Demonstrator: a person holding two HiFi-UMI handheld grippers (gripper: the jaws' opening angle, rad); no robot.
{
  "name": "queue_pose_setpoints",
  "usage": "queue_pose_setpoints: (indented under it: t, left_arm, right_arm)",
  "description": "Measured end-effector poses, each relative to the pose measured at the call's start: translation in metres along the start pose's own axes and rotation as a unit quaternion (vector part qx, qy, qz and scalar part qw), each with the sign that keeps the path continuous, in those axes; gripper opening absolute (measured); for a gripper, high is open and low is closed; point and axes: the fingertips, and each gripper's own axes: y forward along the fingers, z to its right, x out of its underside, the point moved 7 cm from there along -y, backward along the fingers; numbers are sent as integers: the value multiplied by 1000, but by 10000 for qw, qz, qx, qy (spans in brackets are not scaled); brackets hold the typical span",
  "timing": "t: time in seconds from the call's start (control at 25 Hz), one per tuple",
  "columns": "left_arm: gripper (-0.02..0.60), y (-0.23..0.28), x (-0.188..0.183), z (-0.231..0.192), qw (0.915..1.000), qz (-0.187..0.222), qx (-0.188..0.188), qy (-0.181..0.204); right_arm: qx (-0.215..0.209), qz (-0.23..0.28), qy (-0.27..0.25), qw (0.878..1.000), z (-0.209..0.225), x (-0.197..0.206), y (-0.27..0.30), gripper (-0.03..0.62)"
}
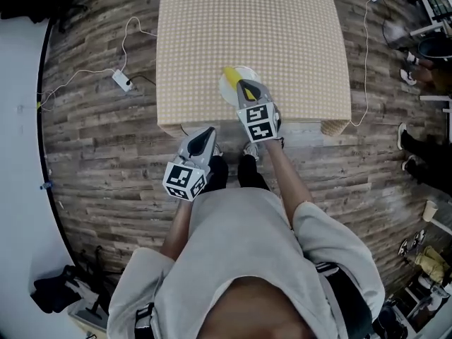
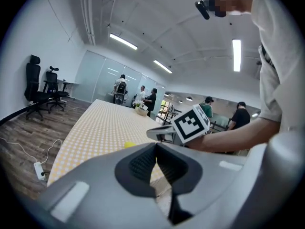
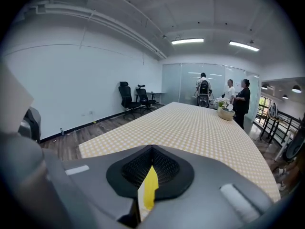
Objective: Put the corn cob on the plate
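Observation:
A yellow corn cob lies on a small white plate near the front edge of the checkered table. My right gripper hovers just above the plate with its tips over the cob's near end. Its jaws are shut, and in the right gripper view a sliver of the yellow cob shows below through the slit, not gripped. My left gripper hangs at the table's front edge, to the left of the plate, shut and empty. From there the corn cob shows as a yellow spot beside the right gripper.
A power strip and white cables lie on the wooden floor left of the table. A flower basket stands at the table's far end, with people standing behind it. Office chairs stand by the far wall. Shoes and legs show at the right.

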Motion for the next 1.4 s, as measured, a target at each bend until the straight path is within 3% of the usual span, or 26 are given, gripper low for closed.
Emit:
queue_pose_setpoints:
  t: [0.72,1.4]
  left_arm:
    - [8,7,-71,12,9930,720,511,789]
    - [8,-22,-79,-3,9843,810,1139,1082]
  right_arm:
    - [226,1050,287,9938,8,-64,-67,0]
    - [734,1452,368,9860,-56,-62,-130,0]
